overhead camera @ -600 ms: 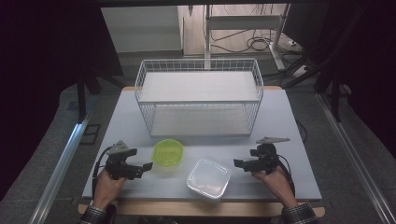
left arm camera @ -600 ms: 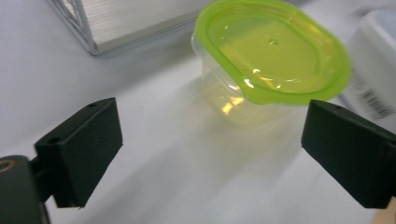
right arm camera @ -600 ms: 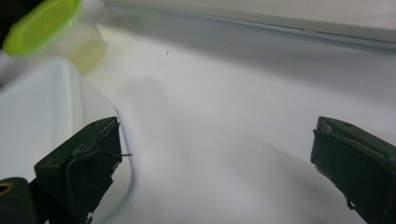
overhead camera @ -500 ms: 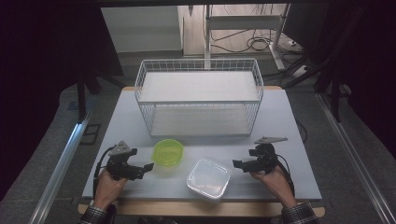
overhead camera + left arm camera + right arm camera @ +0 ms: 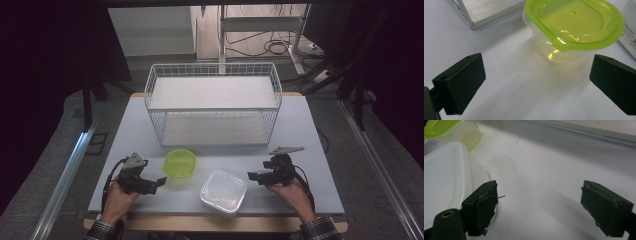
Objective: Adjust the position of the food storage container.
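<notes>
Jaws apart before clear green-lidded tub (image 5: 571, 30)

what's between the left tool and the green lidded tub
Nothing visible. In the left gripper view the open left tool faces the green-lidded tub across bare white table. The white-lidded box lies off to the side, between the two tools.

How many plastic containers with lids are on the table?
2. The green-lidded container stands in front of the wire basket, near the left gripper. The white-lidded container lies beside it, near the table's front edge.
</notes>
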A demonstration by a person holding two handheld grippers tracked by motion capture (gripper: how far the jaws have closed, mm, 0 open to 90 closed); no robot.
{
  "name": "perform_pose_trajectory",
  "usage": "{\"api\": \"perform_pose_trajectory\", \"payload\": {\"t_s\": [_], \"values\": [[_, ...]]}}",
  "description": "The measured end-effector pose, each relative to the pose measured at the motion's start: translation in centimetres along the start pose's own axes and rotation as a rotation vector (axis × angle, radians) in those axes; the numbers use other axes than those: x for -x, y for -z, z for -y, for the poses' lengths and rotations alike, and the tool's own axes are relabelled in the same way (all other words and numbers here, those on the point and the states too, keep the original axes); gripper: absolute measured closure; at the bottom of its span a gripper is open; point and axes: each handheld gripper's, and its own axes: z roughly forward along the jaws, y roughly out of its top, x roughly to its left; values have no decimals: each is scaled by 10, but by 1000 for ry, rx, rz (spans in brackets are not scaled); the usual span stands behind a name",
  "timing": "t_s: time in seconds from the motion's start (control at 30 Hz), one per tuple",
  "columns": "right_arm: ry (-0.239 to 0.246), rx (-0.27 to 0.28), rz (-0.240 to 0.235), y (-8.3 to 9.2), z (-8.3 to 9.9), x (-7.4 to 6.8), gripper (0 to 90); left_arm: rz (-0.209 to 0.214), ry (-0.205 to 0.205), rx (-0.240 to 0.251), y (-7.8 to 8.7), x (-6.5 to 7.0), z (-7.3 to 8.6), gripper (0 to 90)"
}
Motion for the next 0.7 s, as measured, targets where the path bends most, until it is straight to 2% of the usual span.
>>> {"api": "perform_pose_trajectory", "payload": {"t_s": [0.13, 0.2, 0.23, 0.27, 0.3, 0.43, 0.53, 0.57, 0.6, 0.7], "values": [[30, 7, 12, 2, -2, -5, 195, -2, -10, -1, 0, 0, 0, 0], [80, 17, 24, 4, -7, -16, 265, -1, -12, 0, 0, 0, 0, 1], [80, 17, 24, 4, -7, -16, 265, -1, -12, 0, 0, 0, 0, 1], [117, 15, 30, 4, -10, -25, 307, 0, -11, -1, 0, 0, 0, 1], [117, 15, 30, 4, -10, -25, 307, 0, -11, -1, 0, 0, 0, 2], [209, 18, 42, 6, -17, -45, 467, -4, -18, 1, 1, 1, 0, 3], [229, 24, 38, 8, -19, -52, 540, -4, -18, 5, 1, 1, 0, 4], [254, 29, 36, 10, -22, -61, 621, -4, -17, 7, 1, 1, 0, 5], [254, 29, 36, 10, -22, -61, 621, -4, -16, 8, 1, 1, 0, 5], [274, 31, 6, 11, -24, -71, 716, -3, -14, 13, 2, 1, 0, 6]]}}
